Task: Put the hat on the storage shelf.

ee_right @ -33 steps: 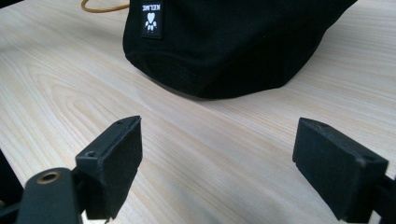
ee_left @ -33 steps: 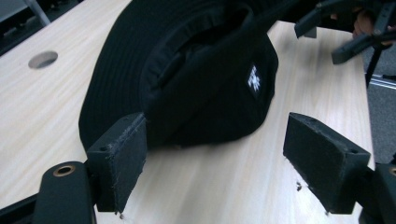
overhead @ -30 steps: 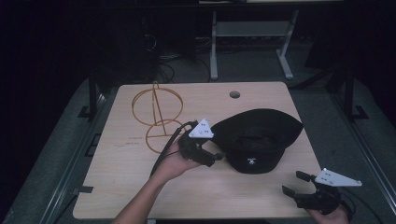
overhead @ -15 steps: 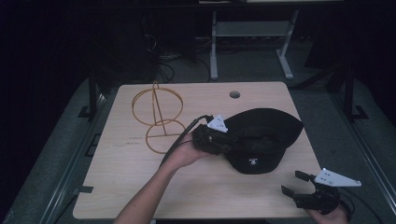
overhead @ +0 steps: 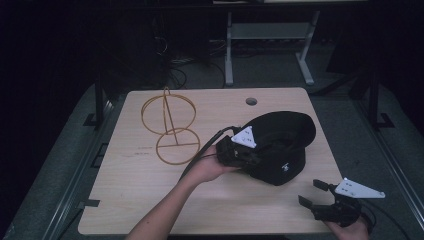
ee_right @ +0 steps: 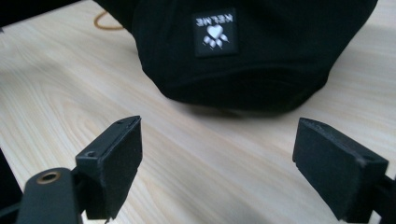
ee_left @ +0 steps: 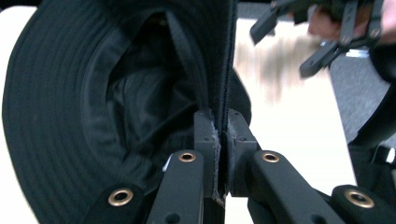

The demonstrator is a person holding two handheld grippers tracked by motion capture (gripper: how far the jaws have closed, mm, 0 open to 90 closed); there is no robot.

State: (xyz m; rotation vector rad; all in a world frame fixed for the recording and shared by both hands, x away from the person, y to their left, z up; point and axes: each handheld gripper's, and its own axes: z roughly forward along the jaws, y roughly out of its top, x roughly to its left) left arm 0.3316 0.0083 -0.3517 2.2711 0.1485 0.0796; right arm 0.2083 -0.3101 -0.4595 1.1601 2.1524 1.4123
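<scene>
Hat (overhead: pixel 282 145) sits mid-bench, w/ our left claw (ee_left: pixel 223 140) clamped tight on its brim. Right claw (overhead: pixel 320 196) hangs wide open, empty, near bench (overhead: pixel 125 195) edge. Prob lifting hat next, maybe onto wire stand (overhead: pixel 170 125).

Left gripper (ee_left: pixel 223 140) jaws clamped (on fabric); right gripper (ee_right: pixel 217 163) jaws apart.
</scene>
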